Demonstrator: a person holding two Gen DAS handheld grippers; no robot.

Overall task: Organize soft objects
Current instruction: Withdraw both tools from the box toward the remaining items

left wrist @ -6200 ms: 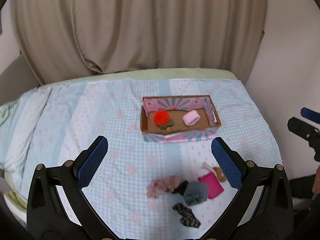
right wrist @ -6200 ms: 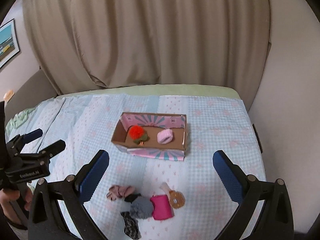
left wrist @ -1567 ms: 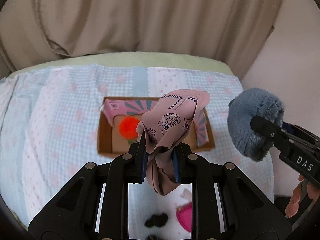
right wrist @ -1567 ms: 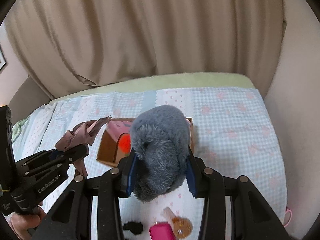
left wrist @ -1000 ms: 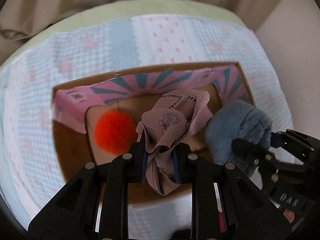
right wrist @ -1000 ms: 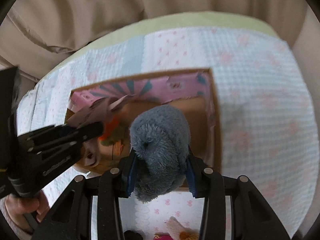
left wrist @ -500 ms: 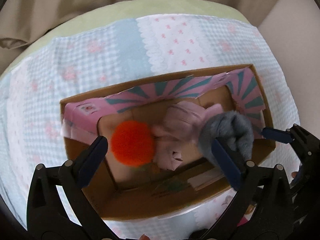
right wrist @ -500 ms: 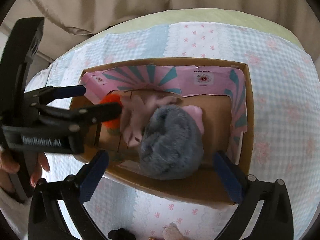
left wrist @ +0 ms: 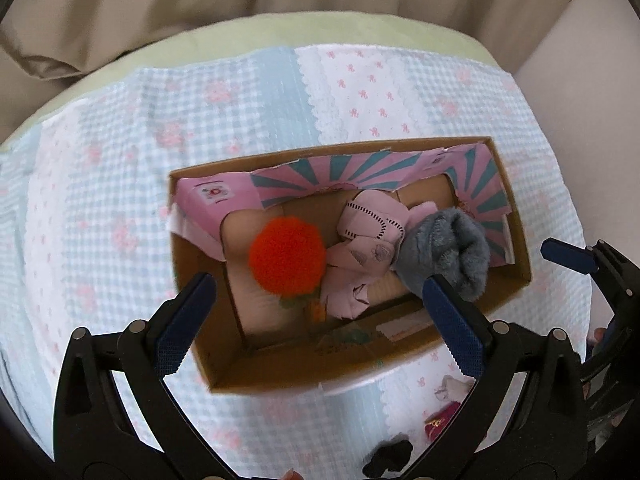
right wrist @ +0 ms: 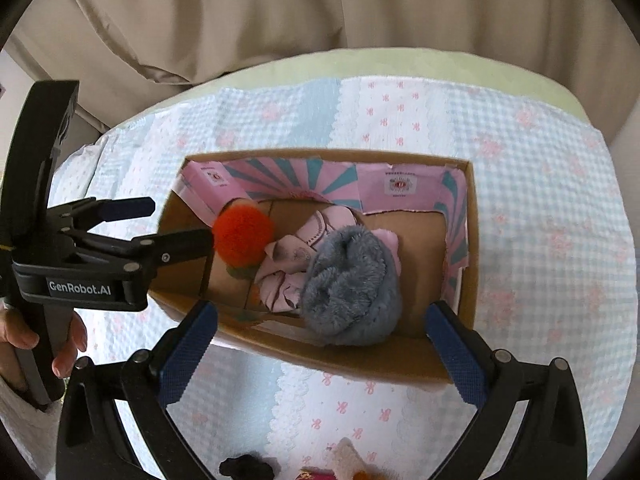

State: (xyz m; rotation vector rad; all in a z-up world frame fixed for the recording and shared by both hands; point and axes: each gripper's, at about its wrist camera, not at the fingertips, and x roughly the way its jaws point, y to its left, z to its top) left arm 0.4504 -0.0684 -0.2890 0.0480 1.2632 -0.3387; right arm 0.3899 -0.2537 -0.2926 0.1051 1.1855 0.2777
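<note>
A cardboard box (left wrist: 516, 280) with a pink and teal lining sits on the checked bedspread. Inside lie an orange pompom (left wrist: 286, 256), a pink printed cloth (left wrist: 366, 240) and a grey fluffy sock (left wrist: 446, 254). The right wrist view shows the same box (right wrist: 472, 240), pompom (right wrist: 242, 234), cloth (right wrist: 290, 264) and sock (right wrist: 352, 290). My left gripper (left wrist: 320, 320) is open and empty above the box's near wall. My right gripper (right wrist: 320, 344) is open and empty above the near wall, just in front of the sock.
A black item (left wrist: 386, 456) and a pink pouch (left wrist: 438, 420) lie on the bedspread in front of the box. A beige curtain (right wrist: 320, 12) hangs behind the bed. A wall runs along the right side.
Both grippers have drawn back a little from the box, open and empty. The pink cloth and grey sock lie where they were dropped half a second ago.
</note>
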